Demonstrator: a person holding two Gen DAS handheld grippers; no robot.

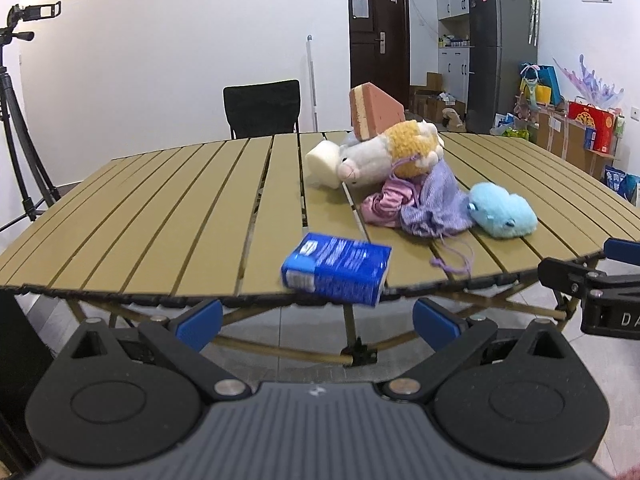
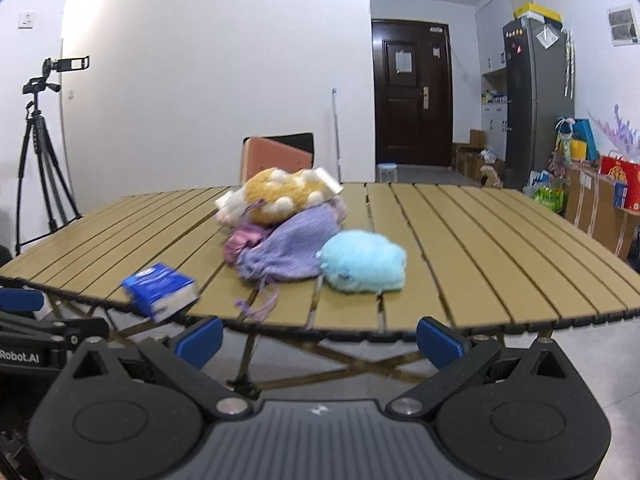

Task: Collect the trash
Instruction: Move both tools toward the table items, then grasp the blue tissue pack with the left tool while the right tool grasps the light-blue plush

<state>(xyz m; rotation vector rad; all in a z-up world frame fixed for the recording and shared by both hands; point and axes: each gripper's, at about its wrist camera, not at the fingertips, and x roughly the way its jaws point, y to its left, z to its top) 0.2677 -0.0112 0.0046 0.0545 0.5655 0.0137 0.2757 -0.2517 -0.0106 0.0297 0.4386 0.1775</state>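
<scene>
I hold both tools level, short of the near edge of the slatted table (image 1: 160,216) and slightly below its top. The left tool (image 1: 318,322) has its two blue-padded fingers (image 1: 199,324) spread wide, with nothing between them. The right tool (image 2: 320,338) is likewise spread wide and holds nothing; its fingers (image 2: 440,342) sit just under the table edge in its own view. In the left wrist view, part of the right tool shows at the right border, beside the table. The blue box (image 1: 337,268) lies on its side at the near edge of the table, one corner overhanging the edge; it is blurred in both views, and its print cannot be read. It sits directly ahead of the left tool and apart from both tools. Further back, a pile occupies the middle of the table: a yellow and white plush toy (image 1: 394,152) rests on a pink cloth (image 1: 386,202) and a purple knitted bag (image 1: 436,204), whose drawstring (image 1: 454,262) trails toward the near edge. A light blue plush (image 1: 502,210) lies touching the purple bag on its right. A pink and tan sponge block (image 1: 374,110) stands tilted behind the plush toy. A black chair (image 1: 262,108) stands behind the table, and a camera on a tripod (image 1: 16,120) stands at the far left.
</scene>
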